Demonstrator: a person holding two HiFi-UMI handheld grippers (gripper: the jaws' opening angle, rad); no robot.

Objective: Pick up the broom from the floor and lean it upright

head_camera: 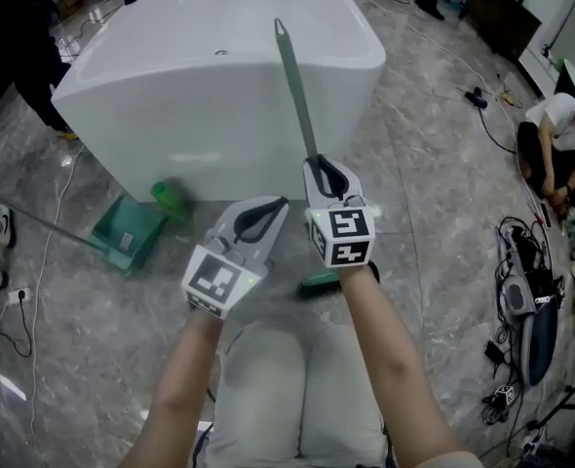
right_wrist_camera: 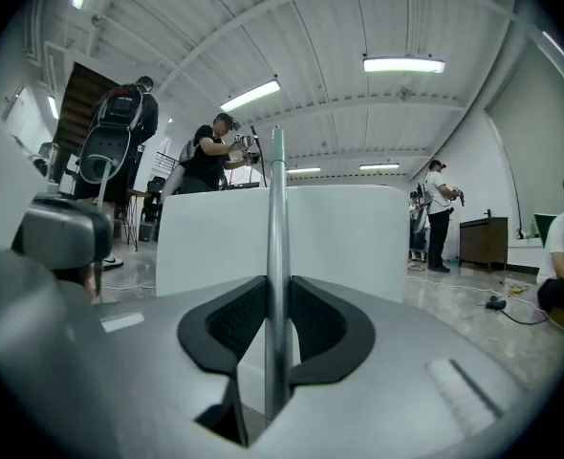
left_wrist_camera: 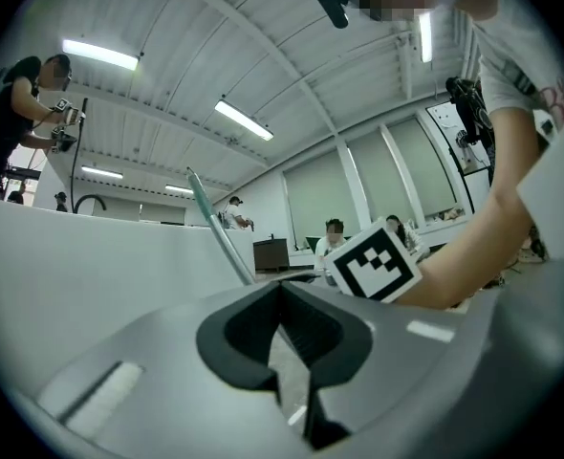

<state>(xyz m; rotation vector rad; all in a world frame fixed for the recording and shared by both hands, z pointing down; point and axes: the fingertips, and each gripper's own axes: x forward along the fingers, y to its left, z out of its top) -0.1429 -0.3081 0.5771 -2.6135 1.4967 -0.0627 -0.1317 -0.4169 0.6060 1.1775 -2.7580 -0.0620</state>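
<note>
— What is seen at the lower left?
— A green plastic dustpan [head_camera: 127, 230] is set on the glossy, grey marbled floor [head_camera: 434, 222], beside a smooth white tub [head_camera: 200, 76].
— And the left gripper [head_camera: 278, 205], just left of centre?
— Its dark jaws are brought together, and nothing is held.
— The right gripper [head_camera: 319, 164], at centre?
— It is clamped on the broom [head_camera: 295, 86]. The slim, round, grey-green handle is raised steeply toward the top centre, in front of the tub. The green bristle head is seen just below the gripper.

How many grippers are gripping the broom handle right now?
1. The right gripper is shut on the broom handle; the left gripper is beside it, shut on nothing.
</note>
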